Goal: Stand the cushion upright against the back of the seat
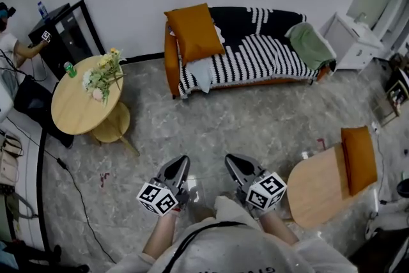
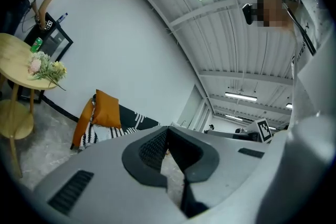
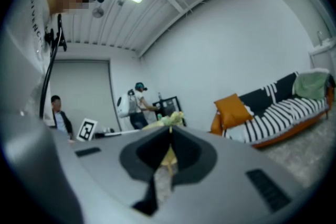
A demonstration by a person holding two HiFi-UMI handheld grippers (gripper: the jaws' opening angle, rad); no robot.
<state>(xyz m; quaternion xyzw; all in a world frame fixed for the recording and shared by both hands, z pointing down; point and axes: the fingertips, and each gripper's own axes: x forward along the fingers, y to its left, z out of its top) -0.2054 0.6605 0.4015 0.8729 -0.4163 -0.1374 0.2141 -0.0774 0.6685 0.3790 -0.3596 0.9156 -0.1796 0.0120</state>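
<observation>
An orange cushion (image 1: 193,31) stands tilted at the left end of a sofa (image 1: 255,51) draped in a black-and-white striped blanket; it also shows as the cushion (image 2: 106,109) and the cushion (image 3: 232,109) in the gripper views. A second orange cushion (image 1: 358,158) stands along the far side of a wooden chair seat (image 1: 318,187) at the right. My left gripper (image 1: 182,161) and right gripper (image 1: 231,160) hover side by side over the floor, well short of the sofa. Both are shut with nothing between the jaws, as the left gripper (image 2: 168,135) and right gripper (image 3: 170,136) show close up.
A round wooden table (image 1: 73,113) with flowers (image 1: 102,73) stands at the left. A green cloth (image 1: 310,45) lies at the sofa's right end, beside a white cabinet (image 1: 353,40). A person (image 1: 11,41) stands by a black cabinet (image 1: 67,32). A cable (image 1: 70,179) runs across the floor.
</observation>
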